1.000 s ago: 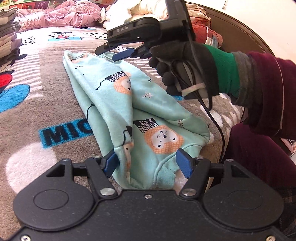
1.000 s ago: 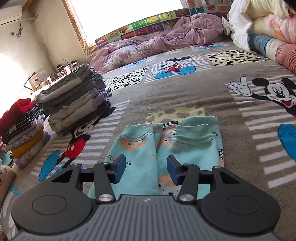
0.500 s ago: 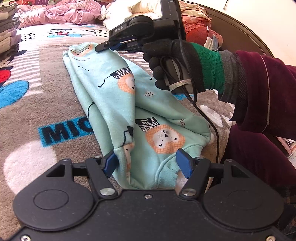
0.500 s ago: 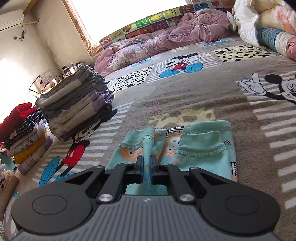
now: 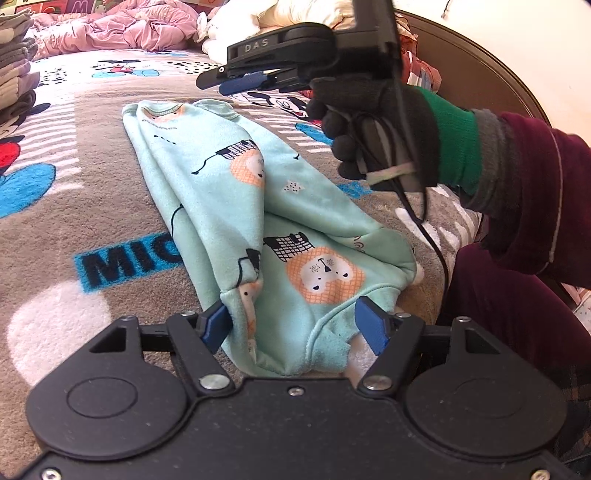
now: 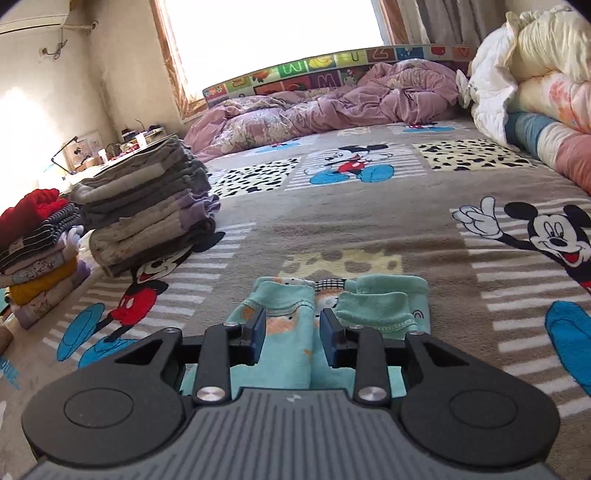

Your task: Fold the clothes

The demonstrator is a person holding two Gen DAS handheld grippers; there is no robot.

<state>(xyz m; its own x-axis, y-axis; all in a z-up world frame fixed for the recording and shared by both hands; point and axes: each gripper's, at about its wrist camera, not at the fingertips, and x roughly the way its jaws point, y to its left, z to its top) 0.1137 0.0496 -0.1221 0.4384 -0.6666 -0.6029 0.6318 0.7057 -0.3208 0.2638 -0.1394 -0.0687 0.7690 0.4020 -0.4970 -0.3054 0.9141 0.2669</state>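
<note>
Mint trousers (image 5: 236, 206) with orange lions, grey-brown cartoon-mouse blanket (image 6: 332, 221)

A cartoon-mouse blanket (image 6: 332, 221) covers the bed. A crumpled pink duvet (image 6: 332, 107) lies by the window (image 6: 273, 33); rolled quilts (image 6: 535, 92), possibly pillows, sit right.

The right gripper (image 6: 291, 338), clamped on a pinch of the mint-green pants' (image 6: 284, 343) cuff half a second ago, is opening, the fabric loose between its blue pads. Seen from the left wrist, it now hangs clear above the cuffs (image 5: 177, 110) it touched earlier
</note>
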